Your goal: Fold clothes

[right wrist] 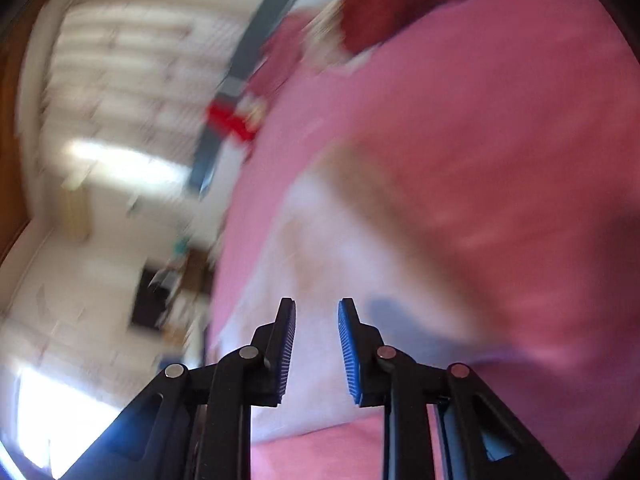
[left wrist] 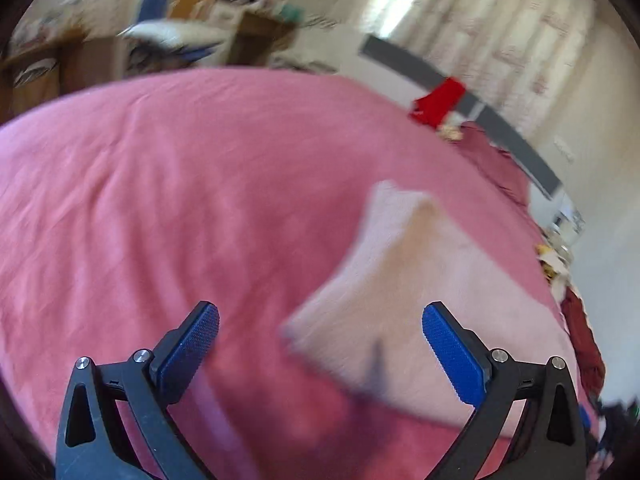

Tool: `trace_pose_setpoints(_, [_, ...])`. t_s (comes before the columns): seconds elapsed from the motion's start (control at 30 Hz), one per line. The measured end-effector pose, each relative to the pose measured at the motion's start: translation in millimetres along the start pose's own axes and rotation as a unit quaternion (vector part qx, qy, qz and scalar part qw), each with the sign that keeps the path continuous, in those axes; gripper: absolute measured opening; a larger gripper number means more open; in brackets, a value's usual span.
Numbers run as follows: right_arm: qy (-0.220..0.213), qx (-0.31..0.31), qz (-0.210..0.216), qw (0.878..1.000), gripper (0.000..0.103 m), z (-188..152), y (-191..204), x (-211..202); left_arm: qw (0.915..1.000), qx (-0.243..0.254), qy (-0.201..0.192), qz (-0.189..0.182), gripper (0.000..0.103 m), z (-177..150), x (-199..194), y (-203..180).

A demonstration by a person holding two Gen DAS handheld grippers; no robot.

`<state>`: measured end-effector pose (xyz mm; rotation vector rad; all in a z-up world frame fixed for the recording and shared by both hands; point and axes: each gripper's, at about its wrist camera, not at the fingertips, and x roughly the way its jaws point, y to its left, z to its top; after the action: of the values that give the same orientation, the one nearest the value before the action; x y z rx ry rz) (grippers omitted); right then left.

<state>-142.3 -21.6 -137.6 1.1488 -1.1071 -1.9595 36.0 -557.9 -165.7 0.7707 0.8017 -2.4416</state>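
Though blurred — garment (left wrist: 384, 292) (pale) beyond left gripper (left wrist: 320, 316)

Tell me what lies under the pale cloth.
The pale cloth lies on the pink bedspread, which shows all around it. Anything between cloth and bedspread is covered and cannot be seen.

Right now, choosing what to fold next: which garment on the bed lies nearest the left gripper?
The pale pink garment, just ahead of it; the red garments lie at the bed's far edge.
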Motion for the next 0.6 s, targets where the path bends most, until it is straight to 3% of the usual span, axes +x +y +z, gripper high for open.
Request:
trace_pose_setpoints(0.13, [0.073, -0.013, 0.016, 0.997, 0.023, -24, 33, 86, 0.9956, 0.093, 0.003, -0.016, 0.103, 14, 32, -56])
trace_pose_setpoints(0.23, [0.091, -0.007, -0.004, 0.996, 0.022, -21, 30, 124, 0.9874, 0.154, 0.016, 0.032, 0.103, 22, 66, -76])
trace_pose_setpoints(0.3, [0.072, -0.002, -0.021, 0.997, 0.008, -3, 19, 124, 0.9854, 0.139, 0.043, 0.089, 0.103, 30, 92, -59])
trace_pose_setpoints(0.33, [0.058, 0.002, -0.024, 0.998, 0.007, 8, 13, 120, 0.9892, 0.106, 0.056, 0.084, 0.103, 34, 99, -42])
trace_pose_setpoints(0.4, [0.029, 0.007, -0.033, 0.999, 0.002, 30, 0, 110, 0.9969, 0.039, 0.063, 0.028, 0.103, 37, 101, -11])
trace_pose_setpoints(0.47, [0.016, -0.007, -0.063, 0.998, 0.000, 50, -11, 94, 0.9968, 0.045, 0.065, 0.014, 0.103, 39, 96, -4])
trace_pose_setpoints(0.53, [0.003, -0.004, -0.071, 0.997, 0.000, 65, -18, 78, 0.9958, 0.056, 0.071, 0.010, 0.103, 41, 89, -5])
trace_pose_setpoints(0.6, [-0.007, -0.002, -0.067, 0.998, 0.021, 77, -11, 69, 0.9965, 0.045, 0.070, -0.004, 0.103, 47, 78, -5])
